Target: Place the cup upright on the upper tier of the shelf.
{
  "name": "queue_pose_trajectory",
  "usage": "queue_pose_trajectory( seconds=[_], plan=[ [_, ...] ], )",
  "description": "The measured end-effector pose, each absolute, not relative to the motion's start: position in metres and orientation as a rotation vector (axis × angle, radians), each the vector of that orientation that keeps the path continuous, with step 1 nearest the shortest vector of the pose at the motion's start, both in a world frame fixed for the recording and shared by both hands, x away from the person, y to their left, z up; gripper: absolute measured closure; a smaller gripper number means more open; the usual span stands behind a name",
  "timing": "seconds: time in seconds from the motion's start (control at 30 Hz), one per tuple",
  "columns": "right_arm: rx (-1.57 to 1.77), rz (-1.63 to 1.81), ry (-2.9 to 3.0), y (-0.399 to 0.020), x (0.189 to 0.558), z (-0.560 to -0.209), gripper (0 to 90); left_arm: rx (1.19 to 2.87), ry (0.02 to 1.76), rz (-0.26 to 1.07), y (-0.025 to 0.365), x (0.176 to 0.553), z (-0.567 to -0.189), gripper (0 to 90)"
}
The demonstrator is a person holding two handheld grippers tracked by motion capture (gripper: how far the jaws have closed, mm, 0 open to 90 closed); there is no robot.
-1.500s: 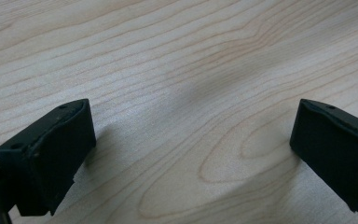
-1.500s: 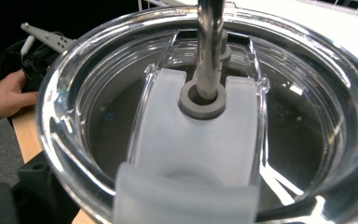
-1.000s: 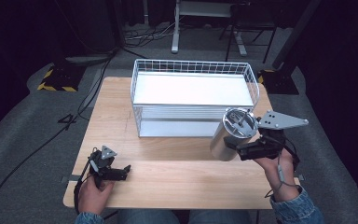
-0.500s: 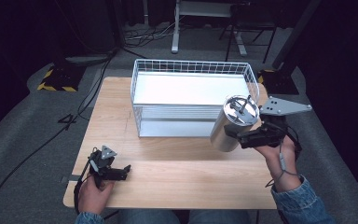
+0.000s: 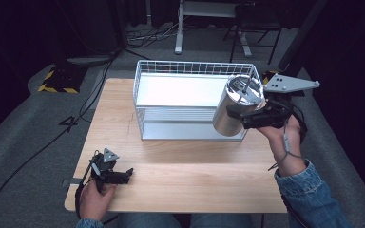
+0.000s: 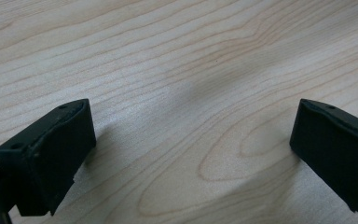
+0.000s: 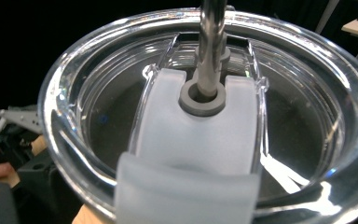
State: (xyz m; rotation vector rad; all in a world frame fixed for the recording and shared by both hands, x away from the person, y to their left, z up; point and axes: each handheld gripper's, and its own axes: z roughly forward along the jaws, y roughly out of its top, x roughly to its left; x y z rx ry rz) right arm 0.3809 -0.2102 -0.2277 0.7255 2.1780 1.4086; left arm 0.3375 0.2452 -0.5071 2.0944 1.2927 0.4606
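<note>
The table (image 5: 180,161) carries a white wire basket (image 5: 190,102) at its far side, and I have the steel tumbler (image 5: 235,107) up in the air at the basket's right front corner, tilted, with my right gripper (image 5: 240,114) clamped on its side. To do this well I'd carry it higher over the rim before moving inward, then bring it upright so the clear lid (image 7: 205,116) and metal straw (image 7: 212,42) clear the wires. My left gripper (image 5: 123,175) rests on the table near me, jaws wide and empty.
</note>
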Motion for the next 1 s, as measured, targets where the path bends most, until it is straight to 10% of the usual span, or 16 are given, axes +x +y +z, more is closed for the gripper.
queue_pose_trajectory(
  seconds=[1.0],
  plan=[
    [0.776,1.395,2.14,-0.163,0.467,-0.194,3.9,2.095,1.296,0.462,0.245,0.338,-0.507,0.6]
  ],
)
